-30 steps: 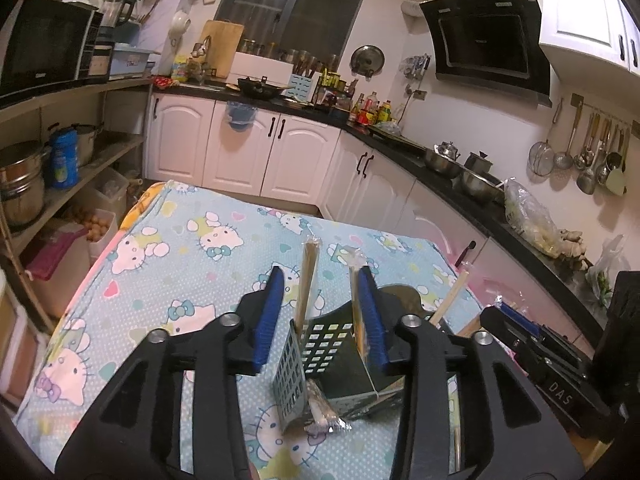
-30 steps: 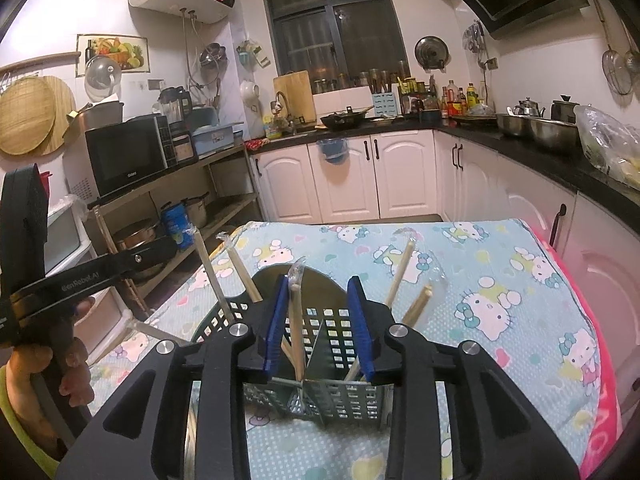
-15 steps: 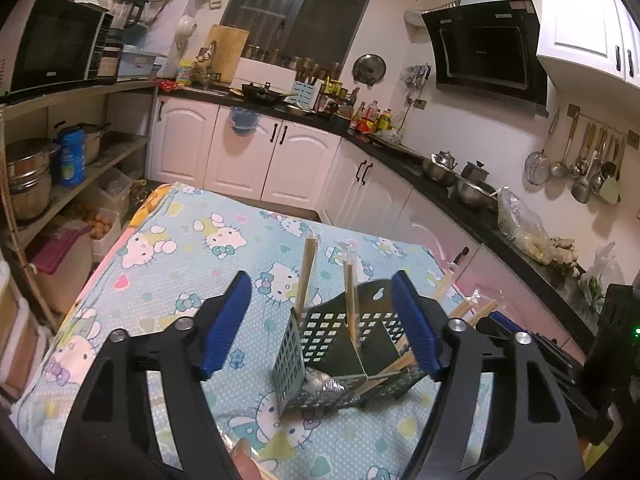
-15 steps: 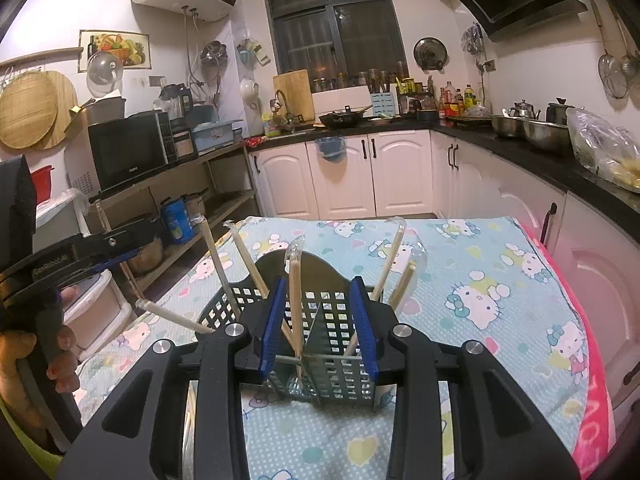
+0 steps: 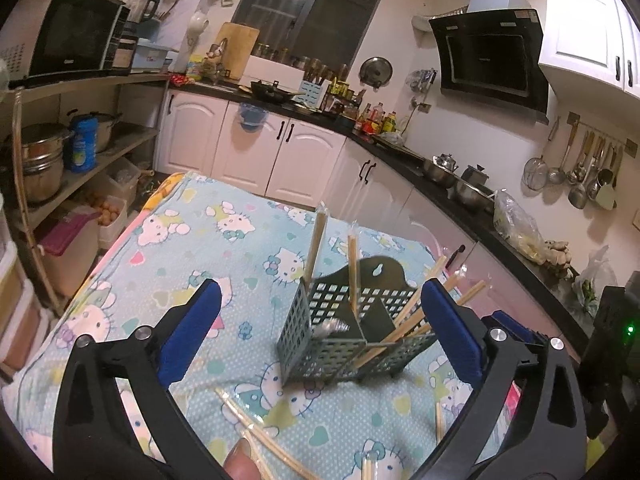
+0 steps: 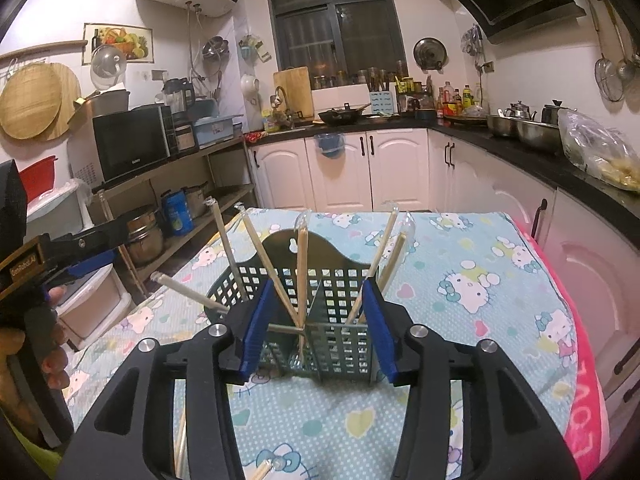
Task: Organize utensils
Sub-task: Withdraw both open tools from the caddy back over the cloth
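A dark green perforated utensil caddy (image 5: 352,332) stands on the Hello Kitty tablecloth (image 5: 192,264), with several wrapped chopstick pairs (image 5: 316,248) standing or leaning in its compartments. My left gripper (image 5: 316,332) is open wide and empty, pulled back from the caddy. In the right wrist view the caddy (image 6: 320,304) sits just beyond my right gripper (image 6: 318,326), which is open and holds nothing; a wrapped pair (image 6: 301,272) stands in the caddy between its jaws. More wrapped chopsticks (image 5: 256,432) lie loose on the cloth near the front edge.
The left gripper's body and hand show at the left of the right wrist view (image 6: 48,264). Kitchen counters with pots (image 5: 440,168) run along the back and right. Shelves with pots and a microwave (image 5: 68,32) stand on the left.
My left gripper let go of the chopsticks it placed in the caddy, opened wide and drew back. My right gripper opened and released its wrapped pair into the caddy.
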Demonstrator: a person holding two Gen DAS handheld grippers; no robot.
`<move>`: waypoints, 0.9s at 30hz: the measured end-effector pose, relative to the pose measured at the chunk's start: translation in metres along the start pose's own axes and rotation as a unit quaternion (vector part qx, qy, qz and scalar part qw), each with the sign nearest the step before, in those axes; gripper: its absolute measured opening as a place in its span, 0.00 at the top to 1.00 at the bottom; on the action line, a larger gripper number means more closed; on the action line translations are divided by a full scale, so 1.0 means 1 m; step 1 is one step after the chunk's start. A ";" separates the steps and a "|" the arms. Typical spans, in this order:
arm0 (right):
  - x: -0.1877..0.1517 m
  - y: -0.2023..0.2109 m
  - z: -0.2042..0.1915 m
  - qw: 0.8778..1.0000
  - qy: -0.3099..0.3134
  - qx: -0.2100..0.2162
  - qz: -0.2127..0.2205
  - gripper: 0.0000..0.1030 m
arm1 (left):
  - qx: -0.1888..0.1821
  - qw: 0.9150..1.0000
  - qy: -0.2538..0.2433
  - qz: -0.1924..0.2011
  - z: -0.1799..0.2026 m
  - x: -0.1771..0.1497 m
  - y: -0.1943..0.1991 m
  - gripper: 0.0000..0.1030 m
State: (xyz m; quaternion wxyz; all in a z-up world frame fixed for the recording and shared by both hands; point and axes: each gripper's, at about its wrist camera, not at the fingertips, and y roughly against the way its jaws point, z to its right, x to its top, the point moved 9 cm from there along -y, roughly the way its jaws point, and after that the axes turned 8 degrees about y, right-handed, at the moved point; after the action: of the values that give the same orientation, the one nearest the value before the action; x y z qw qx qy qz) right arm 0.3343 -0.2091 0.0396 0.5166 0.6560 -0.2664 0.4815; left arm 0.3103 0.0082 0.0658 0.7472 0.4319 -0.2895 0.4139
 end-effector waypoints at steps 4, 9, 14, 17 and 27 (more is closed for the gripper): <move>-0.006 0.007 -0.004 1.000 0.000 0.002 -0.004 0.54 | 0.004 1.000 0.005 -0.004 -0.007 -0.008 0.006 0.11; -0.013 0.014 -0.007 1.000 -0.002 0.003 -0.009 0.53 | 0.009 1.000 0.009 -0.009 -0.014 -0.015 0.013 0.11; -0.017 0.019 -0.011 1.000 -0.002 0.005 -0.013 0.52 | 0.015 1.000 0.014 -0.015 -0.021 -0.024 0.018 0.11; -0.021 0.022 -0.013 1.000 -0.001 0.006 -0.016 0.52 | 0.017 1.000 0.018 -0.019 -0.025 -0.029 0.020 0.11; -0.043 0.026 -0.028 0.999 0.010 0.016 -0.039 0.52 | 0.024 0.999 0.024 -0.032 -0.037 -0.045 0.027 0.11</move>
State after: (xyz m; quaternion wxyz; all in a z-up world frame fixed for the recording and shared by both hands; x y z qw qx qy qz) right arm 0.2855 -0.1973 0.0119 0.5271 0.6693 -0.2278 0.4714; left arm 0.2677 0.0314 0.0238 0.7558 0.4491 -0.2475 0.4072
